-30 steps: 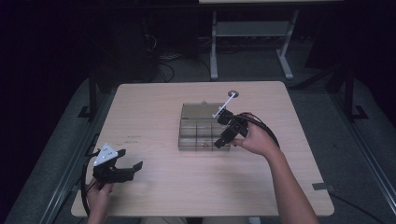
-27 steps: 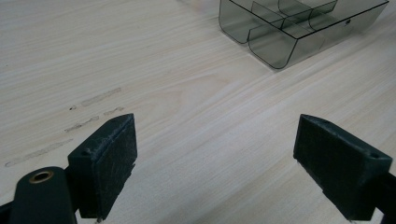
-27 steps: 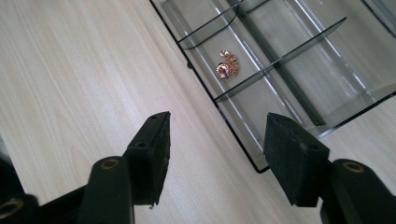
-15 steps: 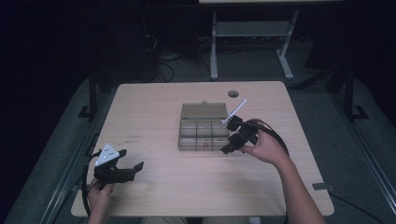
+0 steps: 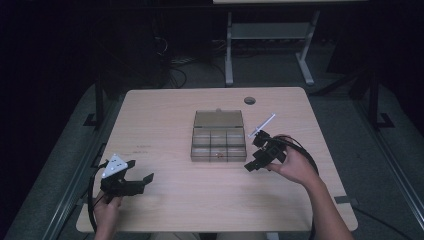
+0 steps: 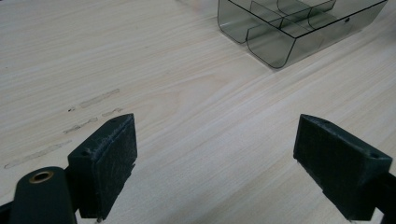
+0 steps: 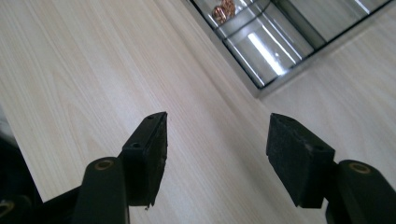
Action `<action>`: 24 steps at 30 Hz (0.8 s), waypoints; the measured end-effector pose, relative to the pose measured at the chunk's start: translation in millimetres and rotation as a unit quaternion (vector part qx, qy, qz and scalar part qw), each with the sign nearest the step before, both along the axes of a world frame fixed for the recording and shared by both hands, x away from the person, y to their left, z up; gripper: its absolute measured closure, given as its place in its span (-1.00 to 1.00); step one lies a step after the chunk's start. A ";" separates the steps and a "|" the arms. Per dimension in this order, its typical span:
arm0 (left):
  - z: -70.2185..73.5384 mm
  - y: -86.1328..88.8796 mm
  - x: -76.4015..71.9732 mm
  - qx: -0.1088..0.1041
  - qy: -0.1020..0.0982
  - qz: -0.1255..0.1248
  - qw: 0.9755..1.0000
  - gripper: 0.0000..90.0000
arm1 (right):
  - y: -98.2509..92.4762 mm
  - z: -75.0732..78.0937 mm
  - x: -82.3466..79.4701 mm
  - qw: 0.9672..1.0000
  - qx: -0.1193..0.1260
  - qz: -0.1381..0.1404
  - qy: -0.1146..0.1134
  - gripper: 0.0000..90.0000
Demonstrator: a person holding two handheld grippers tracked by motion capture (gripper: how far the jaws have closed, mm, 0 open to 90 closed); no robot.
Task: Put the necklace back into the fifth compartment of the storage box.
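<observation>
Though glare-washed, coppery bits [image 7: 223, 10] in the compartment box [image 7: 280, 46], edge-cropped.

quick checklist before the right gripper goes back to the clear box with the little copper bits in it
1. Right gripper empty: ok. Its jaws have just been opening and nothing sits between them in the right gripper view.
2. Clear box open: ok. The lid lies back flat behind the compartments.
3. Copper bits inside a compartment: ok. They sit in one near the box's front edge.
4. Way from the right gripper to the box free: ok. Bare table lies between them.
5. Left gripper out of the way: ok. It rests open near the table's front left corner, away from the box.
6. How many copper bits there are: cannot tell, too small.
</observation>
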State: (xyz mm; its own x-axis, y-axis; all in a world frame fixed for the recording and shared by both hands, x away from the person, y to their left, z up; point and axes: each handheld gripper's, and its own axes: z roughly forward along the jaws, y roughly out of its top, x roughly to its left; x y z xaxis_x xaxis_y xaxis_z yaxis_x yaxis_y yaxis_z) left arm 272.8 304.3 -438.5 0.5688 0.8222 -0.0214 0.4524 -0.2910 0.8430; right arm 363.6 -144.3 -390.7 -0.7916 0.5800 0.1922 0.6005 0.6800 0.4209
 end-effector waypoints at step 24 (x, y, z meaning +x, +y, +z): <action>-0.7 -1.1 -0.6 0.004 -0.001 -0.001 1.000 -0.71 | -40.9 -23.6 -26.4 1.000 -0.001 -0.029 0.006 -0.16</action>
State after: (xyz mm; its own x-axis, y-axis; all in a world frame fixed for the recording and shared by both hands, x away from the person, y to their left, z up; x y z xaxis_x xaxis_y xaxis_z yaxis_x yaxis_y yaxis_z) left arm 272.2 303.2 -439.1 0.5708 0.8210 -0.0148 0.4508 -0.2983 0.8413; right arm 337.2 -185.1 -414.2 -0.7545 0.6253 0.1994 0.6434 0.6449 0.4124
